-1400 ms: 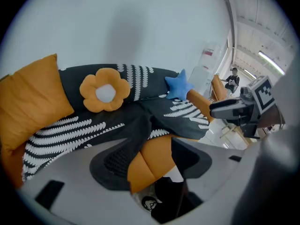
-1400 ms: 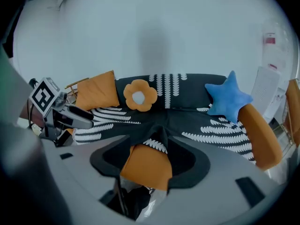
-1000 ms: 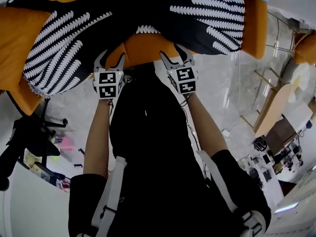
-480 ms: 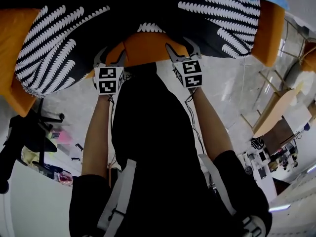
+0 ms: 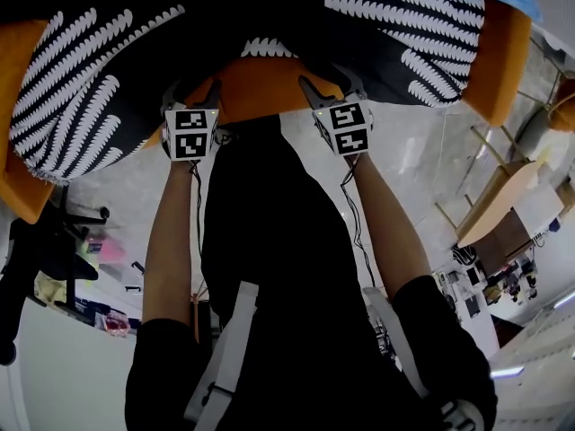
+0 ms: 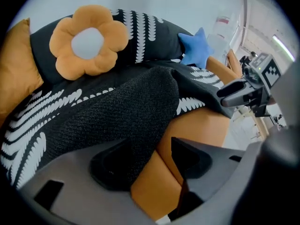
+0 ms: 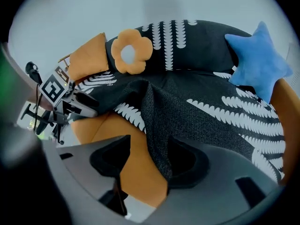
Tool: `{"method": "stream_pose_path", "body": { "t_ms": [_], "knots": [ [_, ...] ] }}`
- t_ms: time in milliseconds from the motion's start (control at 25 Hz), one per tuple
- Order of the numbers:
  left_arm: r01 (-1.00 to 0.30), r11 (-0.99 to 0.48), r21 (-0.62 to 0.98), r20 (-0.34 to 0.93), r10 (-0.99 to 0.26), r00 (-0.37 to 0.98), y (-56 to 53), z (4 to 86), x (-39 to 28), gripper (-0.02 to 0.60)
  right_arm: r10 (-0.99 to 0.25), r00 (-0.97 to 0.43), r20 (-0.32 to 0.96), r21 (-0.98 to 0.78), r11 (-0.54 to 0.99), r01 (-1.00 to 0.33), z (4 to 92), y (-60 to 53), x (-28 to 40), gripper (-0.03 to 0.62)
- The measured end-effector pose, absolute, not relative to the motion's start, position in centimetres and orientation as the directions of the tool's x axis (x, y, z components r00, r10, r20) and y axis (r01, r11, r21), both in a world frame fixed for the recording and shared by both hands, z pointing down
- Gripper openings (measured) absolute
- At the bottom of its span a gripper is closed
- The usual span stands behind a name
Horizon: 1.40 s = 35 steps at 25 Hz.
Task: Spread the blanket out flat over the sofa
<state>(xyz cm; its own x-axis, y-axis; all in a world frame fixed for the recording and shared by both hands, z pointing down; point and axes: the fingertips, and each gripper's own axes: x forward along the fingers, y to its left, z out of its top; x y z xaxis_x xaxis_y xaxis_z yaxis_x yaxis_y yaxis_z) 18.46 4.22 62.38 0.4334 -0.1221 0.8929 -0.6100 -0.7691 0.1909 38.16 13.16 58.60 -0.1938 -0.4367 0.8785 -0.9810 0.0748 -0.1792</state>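
Observation:
A black blanket (image 5: 99, 79) with white leaf print lies bunched over the orange sofa (image 5: 260, 83), leaving the seat's front middle bare. In the head view my left gripper (image 5: 190, 92) and right gripper (image 5: 328, 83) both stand open at the seat's front edge, side by side. The left gripper view shows the blanket's (image 6: 122, 107) hem draped against the left jaw, with orange seat (image 6: 197, 125) showing in the gap. In the right gripper view the blanket's (image 7: 173, 111) folded edge runs down against the right jaw. Neither gripper (image 6: 150, 149) (image 7: 149, 144) is closed on the cloth.
An orange flower cushion (image 6: 89, 41) and a blue star cushion (image 7: 260, 62) rest against the sofa back, an orange pillow (image 6: 16, 69) at its left end. A black office chair (image 5: 36, 250) stands at left, a wooden table (image 5: 503, 214) at right on the glossy floor.
Both grippers have moved forward to the sofa's front edge, staying open. The blanket's hem now lies at their jaws.

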Motion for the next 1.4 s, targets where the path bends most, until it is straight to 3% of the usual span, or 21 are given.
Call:
{"method": "stream_pose_path", "body": {
  "t_ms": [360,560,600,720,800,880,1400],
  "knots": [
    [-0.617,-0.774,0.145,0.898,-0.159,0.410,4.2,64.6,18.7,0.290,-0.396,-0.224,0.891,-0.213,0.071,-0.974,61.1,12.6,37.9,0.261],
    [-0.631,-0.769,0.104,0.922,-0.163,0.351,3.5,65.9,18.8,0.296,-0.396,-0.196,0.897,-0.235,-0.053,-0.970,62.3,12.3,39.6,0.170],
    [-0.646,-0.757,0.096,0.924,-0.174,0.341,3.2,65.9,18.5,0.282,-0.395,-0.187,0.899,-0.229,-0.061,-0.972,62.3,12.3,39.9,0.152],
    [-0.694,-0.714,0.094,0.922,-0.202,0.331,2.1,65.4,16.9,0.144,-0.391,-0.173,0.904,-0.208,-0.050,-0.977,62.1,12.2,39.6,0.101],
    [-0.687,-0.720,0.097,0.922,-0.196,0.335,1.6,65.1,15.9,0.091,-0.394,-0.174,0.903,-0.207,-0.043,-0.977,62.0,12.0,38.8,0.043],
    [-0.663,-0.742,0.101,0.919,-0.186,0.348,1.3,64.8,16.2,0.044,-0.399,-0.175,0.900,-0.210,-0.044,-0.977,62.0,11.8,38.6,0.025],
    [-0.668,-0.705,0.236,0.888,-0.123,0.444,5.1,63.6,16.2,0.031,-0.414,-0.185,0.891,-0.238,-0.079,-0.968,61.7,15.0,37.6,0.023]
  ]
}}
